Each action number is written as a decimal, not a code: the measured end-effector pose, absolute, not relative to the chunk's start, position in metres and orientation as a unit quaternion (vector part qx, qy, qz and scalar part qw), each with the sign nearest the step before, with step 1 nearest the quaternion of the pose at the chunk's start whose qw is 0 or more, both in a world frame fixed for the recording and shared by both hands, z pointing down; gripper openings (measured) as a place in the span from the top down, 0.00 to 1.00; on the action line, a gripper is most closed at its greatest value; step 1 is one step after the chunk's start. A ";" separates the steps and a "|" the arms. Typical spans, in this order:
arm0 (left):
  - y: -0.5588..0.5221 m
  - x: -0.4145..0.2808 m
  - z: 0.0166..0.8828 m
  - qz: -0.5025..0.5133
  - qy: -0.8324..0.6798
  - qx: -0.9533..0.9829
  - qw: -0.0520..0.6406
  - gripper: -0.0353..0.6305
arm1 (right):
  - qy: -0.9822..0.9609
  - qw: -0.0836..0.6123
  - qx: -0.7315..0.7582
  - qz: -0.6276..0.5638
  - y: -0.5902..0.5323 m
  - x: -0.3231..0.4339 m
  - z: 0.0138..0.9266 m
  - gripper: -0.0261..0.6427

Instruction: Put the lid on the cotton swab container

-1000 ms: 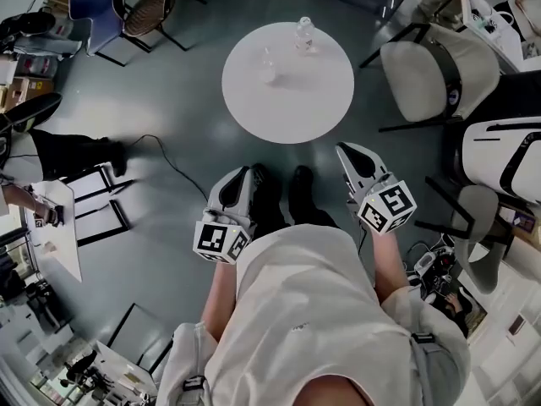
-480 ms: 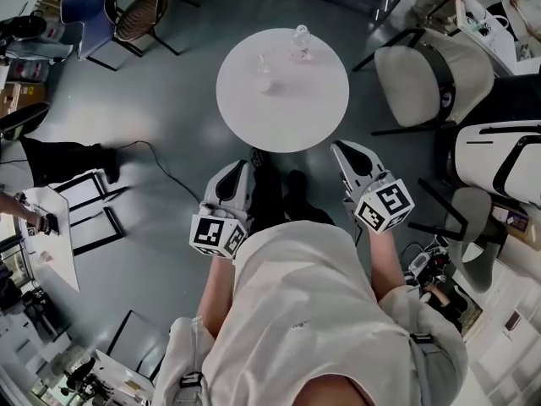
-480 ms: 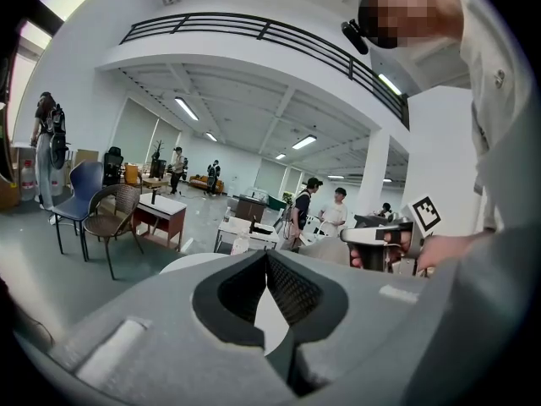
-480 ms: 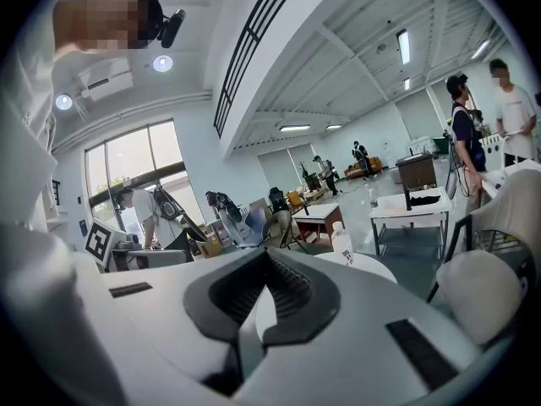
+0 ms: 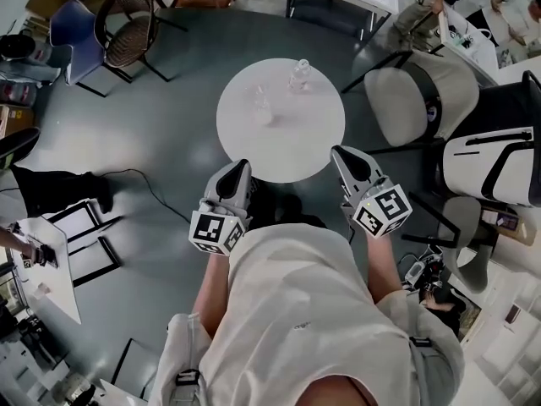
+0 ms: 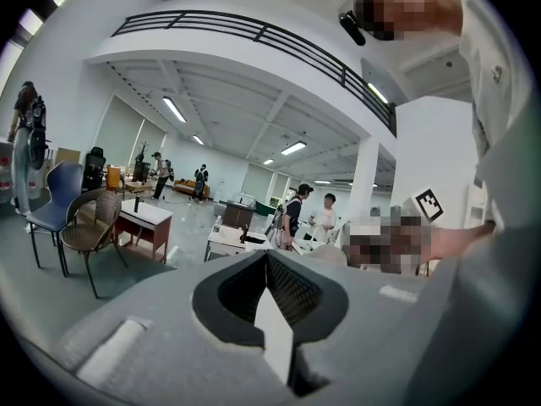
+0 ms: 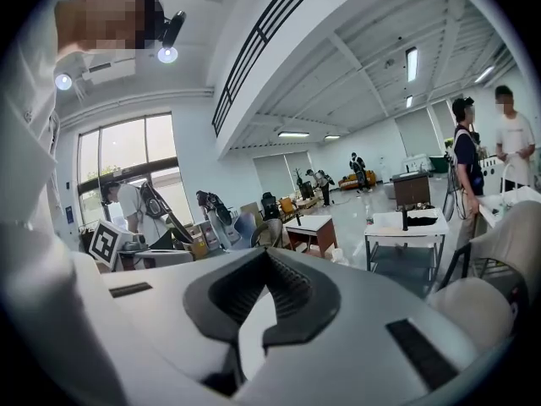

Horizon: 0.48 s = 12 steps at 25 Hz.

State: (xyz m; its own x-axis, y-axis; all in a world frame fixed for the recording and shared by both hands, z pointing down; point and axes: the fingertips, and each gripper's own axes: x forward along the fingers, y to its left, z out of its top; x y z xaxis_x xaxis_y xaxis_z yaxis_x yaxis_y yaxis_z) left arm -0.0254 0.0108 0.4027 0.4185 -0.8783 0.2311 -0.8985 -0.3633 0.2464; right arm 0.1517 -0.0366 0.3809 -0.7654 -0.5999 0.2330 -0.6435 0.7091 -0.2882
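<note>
Left gripper (image 6: 267,259): fingers closed tip to tip, nothing between them. Right gripper (image 7: 269,252): same, closed and empty.

Only print on the rig: black-and-white square markers on the left cube (image 5: 218,231) and right cube (image 5: 383,210). These are patterns, not words. One more such marker (image 7: 106,244) shows far left in the right gripper view.

Head view alone takes in the round white tabletop (image 5: 292,146). Both grippers sit with their tips at its near rim, one each side of the person's shoes. The container (image 5: 300,74) stands clear and upright near the far edge. A smaller clear piece (image 5: 262,104) sits to its left and nearer, apart from it; too small to say for sure it is the lid. Both are well apart from the grippers.

The gripper views look out level across a hall: balcony railing (image 6: 254,36), standing people (image 6: 296,214), a desk (image 7: 308,227).
</note>
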 end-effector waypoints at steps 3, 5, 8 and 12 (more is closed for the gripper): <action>-0.011 -0.045 0.396 0.028 -0.530 0.833 0.157 0.93 | -0.919 0.064 0.346 0.175 -0.054 0.131 0.374 0.95; -0.024 -0.058 0.396 0.027 -0.522 0.838 0.157 0.93 | -0.917 0.064 0.351 0.176 -0.065 0.117 0.373 0.95; -0.037 -0.077 0.398 0.028 -0.511 0.845 0.157 0.93 | -0.915 0.074 0.358 0.171 -0.075 0.095 0.376 0.95; -0.056 -0.105 0.408 0.028 -0.500 0.850 0.164 0.93 | -0.911 0.090 0.366 0.167 -0.089 0.066 0.383 0.95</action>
